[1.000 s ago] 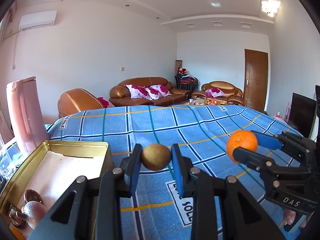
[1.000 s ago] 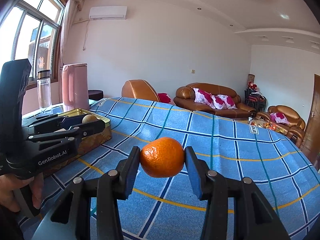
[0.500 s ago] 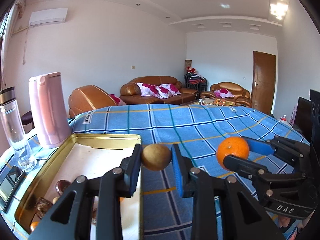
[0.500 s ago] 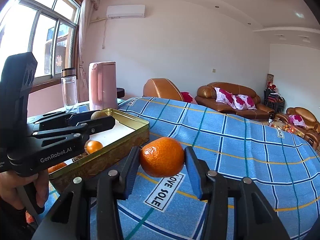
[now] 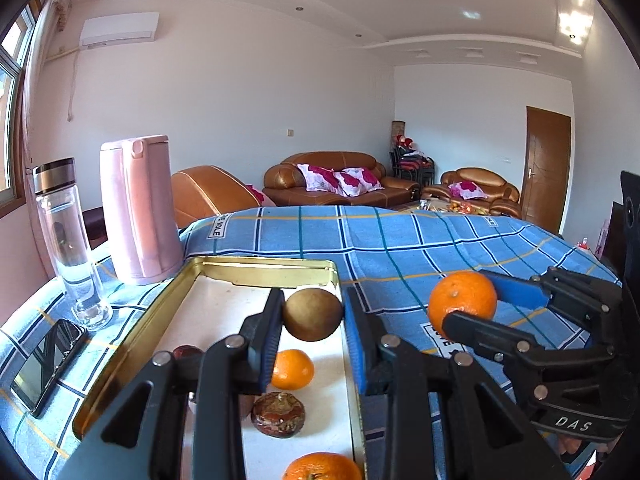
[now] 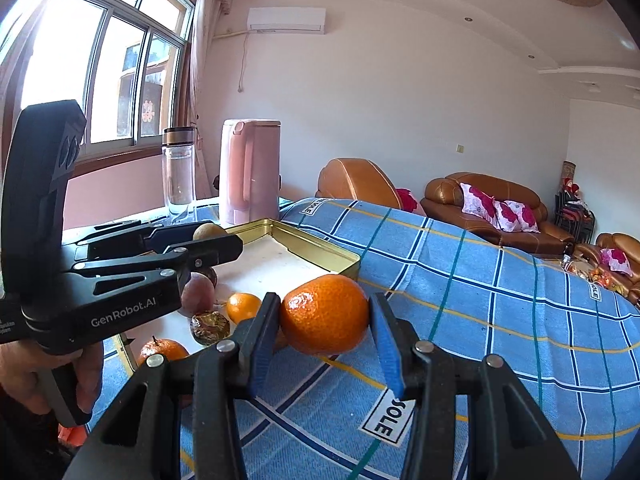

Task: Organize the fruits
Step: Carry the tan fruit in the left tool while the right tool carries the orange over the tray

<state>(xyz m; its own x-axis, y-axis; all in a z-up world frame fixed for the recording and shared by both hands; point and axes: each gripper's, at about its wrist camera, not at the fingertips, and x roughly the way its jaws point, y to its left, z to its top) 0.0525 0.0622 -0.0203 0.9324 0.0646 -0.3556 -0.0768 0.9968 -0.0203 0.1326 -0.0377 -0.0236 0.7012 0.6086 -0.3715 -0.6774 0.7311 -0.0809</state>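
Two grippers were each closed on a fruit. At the lower centre of the left wrist view, the left gripper [image 5: 313, 316] pinched a round brown fruit [image 5: 313, 314] between its blue pads, holding it above the gold tin tray [image 5: 256, 269]; the same gripper appeared at the left of the right wrist view [image 6: 208, 240], the brown fruit [image 6: 208, 231] peeking out at its tip over the tray [image 6: 320, 246]. The right gripper [image 6: 324, 316] clamped an orange [image 6: 324, 314] at the lower centre of its own view, just right of the tray's near corner and above the blue checked cloth [image 6: 500, 300] — in the left wrist view it sat at the right [image 5: 464, 308], orange [image 5: 462, 300] at its tip. Inside the tray lay a small tangerine [image 5: 292, 369], a dark reddish-brown fruit [image 5: 278, 414] below it, and another tangerine [image 5: 320, 467] at the bottom edge. At the left of that frame stood a pink kettle [image 5: 138, 208], a clear bottle [image 5: 68, 240], and a phone [image 5: 50, 364] lying flat.
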